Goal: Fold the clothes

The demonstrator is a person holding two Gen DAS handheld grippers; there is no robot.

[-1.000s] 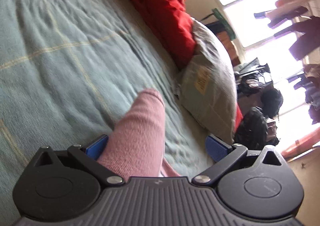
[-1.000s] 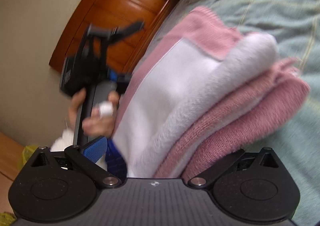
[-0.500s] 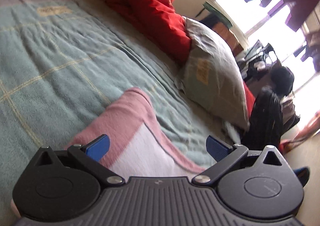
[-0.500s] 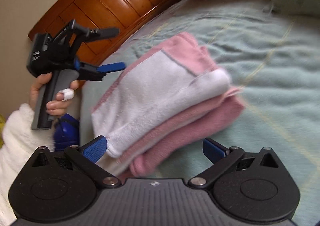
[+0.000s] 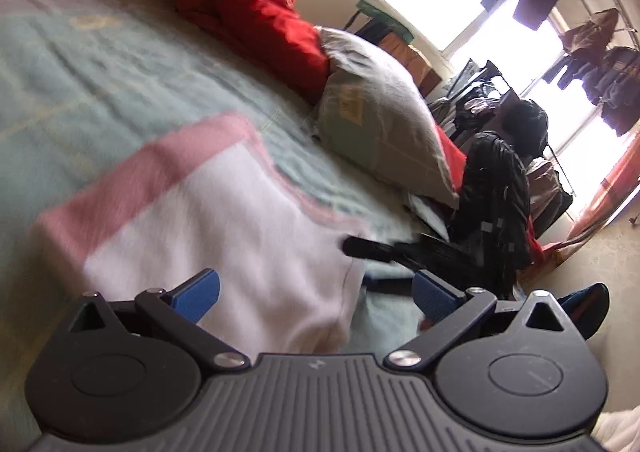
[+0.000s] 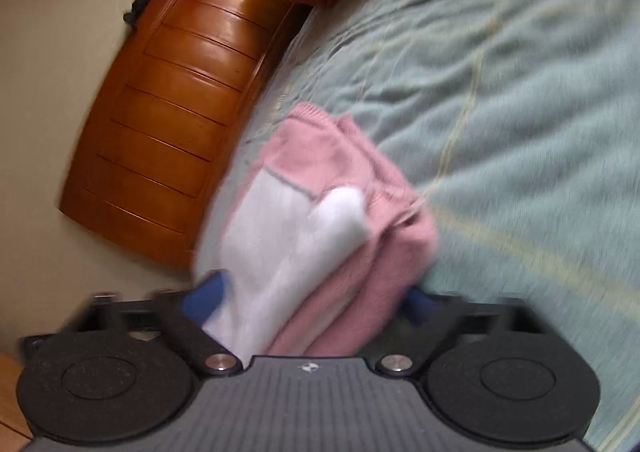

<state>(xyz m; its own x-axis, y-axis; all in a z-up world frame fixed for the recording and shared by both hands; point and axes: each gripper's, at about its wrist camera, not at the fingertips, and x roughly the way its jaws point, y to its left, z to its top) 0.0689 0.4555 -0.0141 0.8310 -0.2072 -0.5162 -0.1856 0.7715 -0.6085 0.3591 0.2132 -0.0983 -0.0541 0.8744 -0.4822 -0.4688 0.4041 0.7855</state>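
Note:
A folded pink and white knitted garment (image 5: 192,212) lies on the pale green bedspread (image 5: 100,92). My left gripper (image 5: 316,294) hovers open just behind its near white edge, touching nothing. In the right wrist view the same garment (image 6: 320,228) shows as a stacked fold, its near end lying between the wide-apart blue pads (image 6: 204,296) of my right gripper (image 6: 312,300), which is open. A black finger of the right gripper (image 5: 380,248) shows, blurred, at the garment's right edge in the left wrist view. Both views are motion-blurred.
Red bedding (image 5: 256,0) and a grey pillow (image 5: 384,124) lie along the far side of the bed. A wooden headboard (image 6: 172,104) stands on the left. Dark bags and clothes (image 5: 496,188) pile on the floor by the bright window (image 5: 500,28).
The left gripper has drawn back, so more of the garment's top shows. The right gripper has swung and closed in, putting the garment's near end between its fingers. The left gripper left the right view.

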